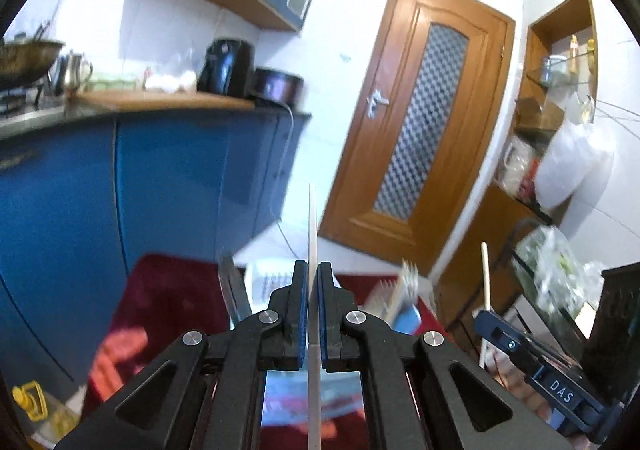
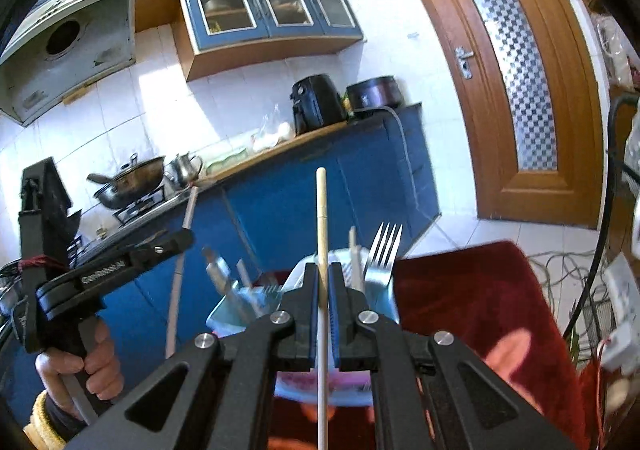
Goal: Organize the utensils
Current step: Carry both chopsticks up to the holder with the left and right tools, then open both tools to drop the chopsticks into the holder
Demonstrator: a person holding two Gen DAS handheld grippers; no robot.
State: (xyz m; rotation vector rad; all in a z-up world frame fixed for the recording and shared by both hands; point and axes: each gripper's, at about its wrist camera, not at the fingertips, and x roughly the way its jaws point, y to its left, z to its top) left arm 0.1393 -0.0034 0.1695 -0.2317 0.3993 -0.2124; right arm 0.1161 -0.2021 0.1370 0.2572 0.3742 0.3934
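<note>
I see left tool (image 1: 313, 274) clamped on a pale chopstick (image 1: 312, 218), right tool (image 2: 323, 278) clamped on another chopstick (image 2: 321, 206), both raised upright over blue utensil holder (image 2: 240, 302), fork (image 2: 383, 250) standing inside it

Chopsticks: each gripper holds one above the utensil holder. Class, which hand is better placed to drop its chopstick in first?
Probably right. The right gripper holds its chopstick almost over the utensil holder; the left gripper appears slightly further off.
</note>
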